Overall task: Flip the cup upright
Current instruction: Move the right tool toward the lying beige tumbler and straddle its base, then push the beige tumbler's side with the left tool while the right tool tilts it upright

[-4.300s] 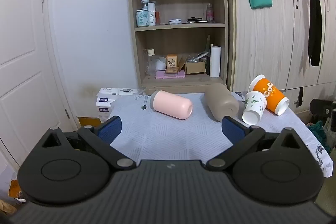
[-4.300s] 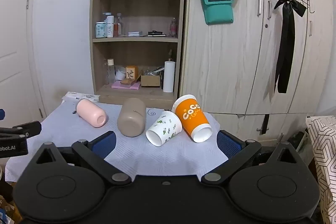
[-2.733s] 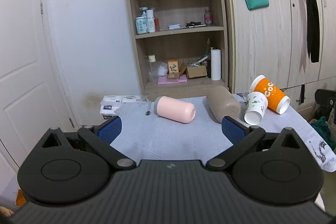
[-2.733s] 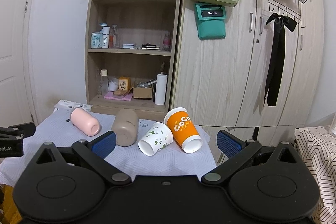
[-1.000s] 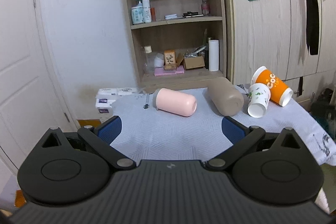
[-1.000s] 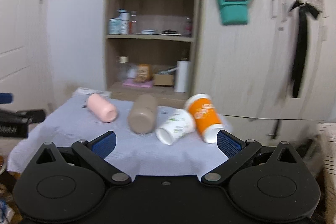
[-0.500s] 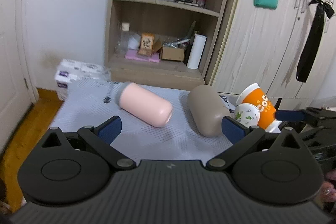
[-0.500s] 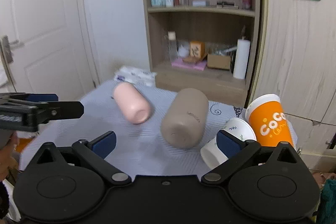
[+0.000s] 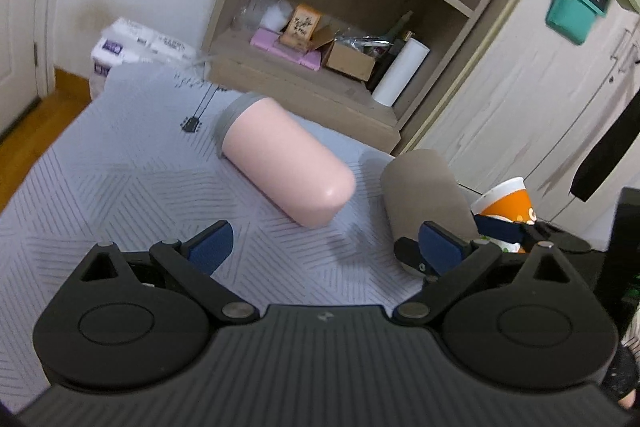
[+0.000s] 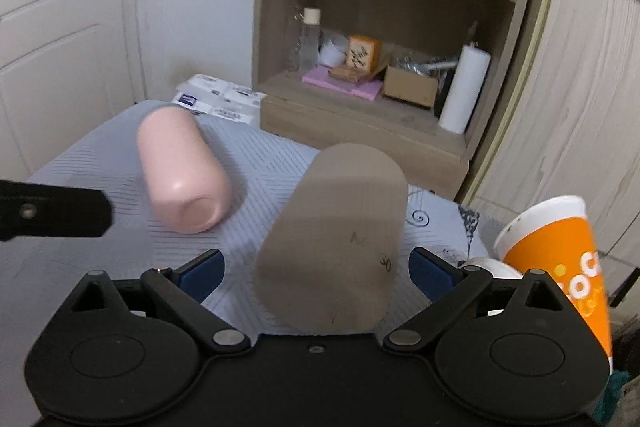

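Several cups lie on their sides on a grey patterned cloth (image 9: 120, 187). A pink cup (image 9: 284, 171) lies just beyond my open left gripper (image 9: 324, 243); it also shows in the right wrist view (image 10: 182, 171). A tan cup (image 10: 336, 239) lies between the fingers of my open right gripper (image 10: 316, 273), untouched as far as I can tell; it also shows in the left wrist view (image 9: 424, 187). An orange paper cup (image 10: 560, 259) and a white printed paper cup (image 10: 486, 267) lie to the right.
A wooden shelf unit (image 10: 384, 39) with bottles, boxes and a paper roll stands behind the table. Cabinet doors (image 10: 580, 107) are at the right. Tissue packs (image 9: 136, 47) sit past the table's far left corner. A white door (image 10: 52, 47) is at the left.
Both grippers have moved forward and down toward the table. The right gripper now straddles the tan cup; the left one has closed in on the pink cup. The cups have not moved.
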A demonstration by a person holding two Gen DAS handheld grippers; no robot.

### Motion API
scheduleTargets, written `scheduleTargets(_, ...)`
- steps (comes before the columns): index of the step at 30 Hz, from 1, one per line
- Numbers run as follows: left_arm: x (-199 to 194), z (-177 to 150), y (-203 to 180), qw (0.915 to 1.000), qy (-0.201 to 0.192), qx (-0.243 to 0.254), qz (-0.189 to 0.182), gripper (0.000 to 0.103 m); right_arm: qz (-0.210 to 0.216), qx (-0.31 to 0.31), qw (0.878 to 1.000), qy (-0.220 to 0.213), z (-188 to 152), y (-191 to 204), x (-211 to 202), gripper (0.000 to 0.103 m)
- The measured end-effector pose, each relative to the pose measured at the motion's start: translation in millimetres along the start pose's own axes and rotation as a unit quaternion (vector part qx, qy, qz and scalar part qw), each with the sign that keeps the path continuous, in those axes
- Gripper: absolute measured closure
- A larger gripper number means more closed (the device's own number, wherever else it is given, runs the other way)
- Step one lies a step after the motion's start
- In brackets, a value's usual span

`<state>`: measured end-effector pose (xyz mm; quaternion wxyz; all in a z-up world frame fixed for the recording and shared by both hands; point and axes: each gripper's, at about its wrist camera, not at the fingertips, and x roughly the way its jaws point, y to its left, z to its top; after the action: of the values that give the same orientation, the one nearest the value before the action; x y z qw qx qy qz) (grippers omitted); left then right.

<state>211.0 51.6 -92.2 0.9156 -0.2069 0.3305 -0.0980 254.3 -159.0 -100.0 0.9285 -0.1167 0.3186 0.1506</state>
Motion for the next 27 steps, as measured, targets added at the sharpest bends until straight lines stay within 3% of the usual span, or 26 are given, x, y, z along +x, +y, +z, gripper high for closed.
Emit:
scheduleTargets(4, 8, -1, 8, 0.9998, 0.011, -0.014, -0.008, 0.003, -0.022, -0.005, 1.0, 0.012, 0, 2, 11, 0.016)
scheduleTargets(10, 15, -4, 7, 0.9995, 0.03, -0.008, -0.008, 0.003, -0.025, 0.006, 1.0, 0.013, -4, 6, 4, 0.016)
scheduleTargets(19, -11, -12, -1, 0.9975, 0.045, -0.023, -0.05, 0.003, 0.019, 0.031, 0.999, 0.014, -26, 23, -41, 0.017)
scheduleTargets(27, -28, -33, -5, 0.9913, 0.085, -0.044, -0.09, 0.003, 0.045, 0.07, 0.996, 0.016, -59, 34, -84, 0.017)
